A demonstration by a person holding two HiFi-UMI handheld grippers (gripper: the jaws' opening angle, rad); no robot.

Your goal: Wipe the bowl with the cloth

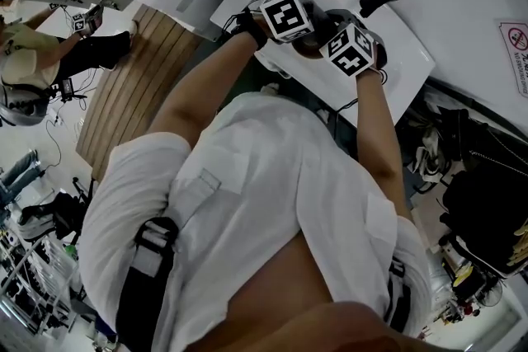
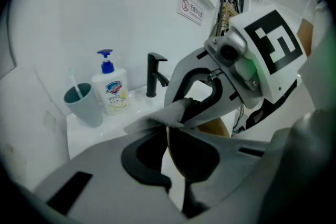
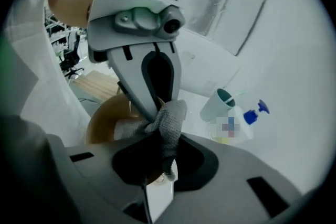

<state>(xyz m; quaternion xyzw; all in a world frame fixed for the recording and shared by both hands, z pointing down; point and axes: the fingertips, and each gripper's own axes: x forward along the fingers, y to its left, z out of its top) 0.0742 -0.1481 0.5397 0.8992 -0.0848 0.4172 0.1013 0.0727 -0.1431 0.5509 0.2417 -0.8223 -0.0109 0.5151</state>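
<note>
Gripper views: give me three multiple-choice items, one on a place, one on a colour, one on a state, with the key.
1. In the left gripper view the soap bottle stands: A between the cup and the tap; B left of the cup; C right of the tap.
2. The bowl is: A white; B brown; C blue.
3. The right tongs are: A open and empty; B shut on the cup; C shut on the cloth.
Key: 1 A, they line up cup, bottle, tap; 2 B, its brown wall shows behind the cloth; 3 C, grey cloth is pinched between them.
</note>
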